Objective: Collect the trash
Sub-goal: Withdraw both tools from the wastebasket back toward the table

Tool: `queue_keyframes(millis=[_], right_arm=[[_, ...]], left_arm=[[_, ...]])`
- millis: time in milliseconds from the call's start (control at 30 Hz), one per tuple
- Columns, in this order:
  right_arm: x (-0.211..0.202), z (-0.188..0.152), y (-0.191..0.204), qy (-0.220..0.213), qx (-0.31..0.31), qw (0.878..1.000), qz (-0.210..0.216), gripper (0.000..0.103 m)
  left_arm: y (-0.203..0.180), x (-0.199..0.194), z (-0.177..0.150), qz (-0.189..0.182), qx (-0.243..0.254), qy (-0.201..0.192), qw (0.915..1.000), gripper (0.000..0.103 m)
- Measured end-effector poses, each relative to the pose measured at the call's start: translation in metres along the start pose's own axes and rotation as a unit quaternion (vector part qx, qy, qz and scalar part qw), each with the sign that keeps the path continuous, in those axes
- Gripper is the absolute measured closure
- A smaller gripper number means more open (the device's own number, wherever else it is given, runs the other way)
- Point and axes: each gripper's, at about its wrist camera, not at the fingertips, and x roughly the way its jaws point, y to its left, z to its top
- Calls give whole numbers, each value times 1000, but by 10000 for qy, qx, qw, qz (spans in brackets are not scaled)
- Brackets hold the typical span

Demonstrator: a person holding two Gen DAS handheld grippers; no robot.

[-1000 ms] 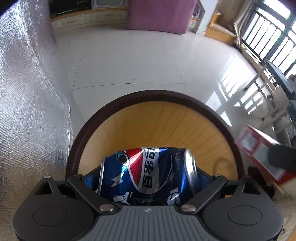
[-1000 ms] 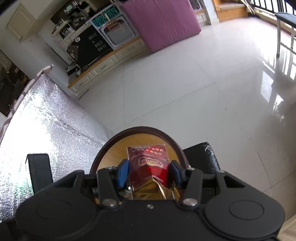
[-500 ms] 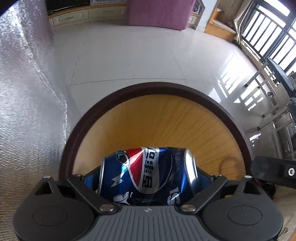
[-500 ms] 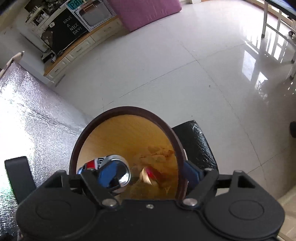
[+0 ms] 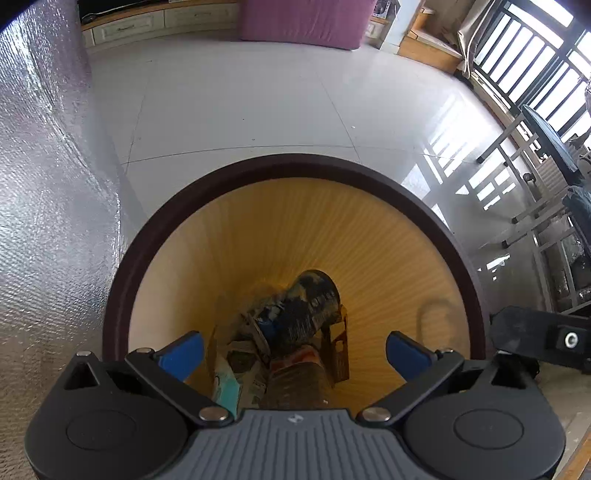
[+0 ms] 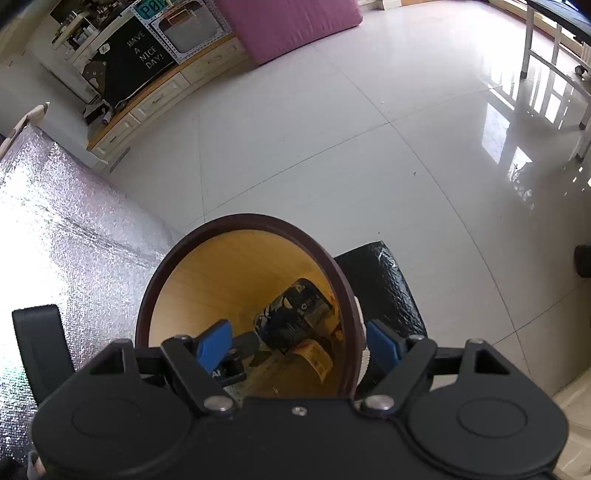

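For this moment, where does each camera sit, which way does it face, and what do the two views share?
Left wrist: rides the left gripper, looking steeply down into the round bin; its own open blue pads frame the can lying inside, and part of the other gripper shows at the right edge.
Right wrist: rides the right gripper, also angled down over the bin's rim from the other side; its open pads show.
Shared: bin, can, silver foil sheet, white tiled floor, pink block.

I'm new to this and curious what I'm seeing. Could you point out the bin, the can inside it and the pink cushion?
bin [image 5: 295, 164]: left wrist view, dark far rim.
can [image 5: 306, 306]: left wrist view, its side.
pink cushion [image 6: 284, 26]: right wrist view, front face.
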Motion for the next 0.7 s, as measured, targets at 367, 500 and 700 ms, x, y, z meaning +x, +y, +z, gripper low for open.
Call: queue_keyframes(millis=[367, 500, 700], right_arm=[[-31, -7, 4, -199, -298, 9993, 68, 23], [-50, -12, 8, -363, -480, 9982, 80, 23], [-83, -22, 16, -623, -694, 9956, 39, 20]], left_arm=[[-6, -62, -6, 46, 175, -181, 9997, 0], [-8, -90, -8, 86, 190, -363, 9991, 0], [-9, -135, -17, 122, 170, -587, 9981, 0]])
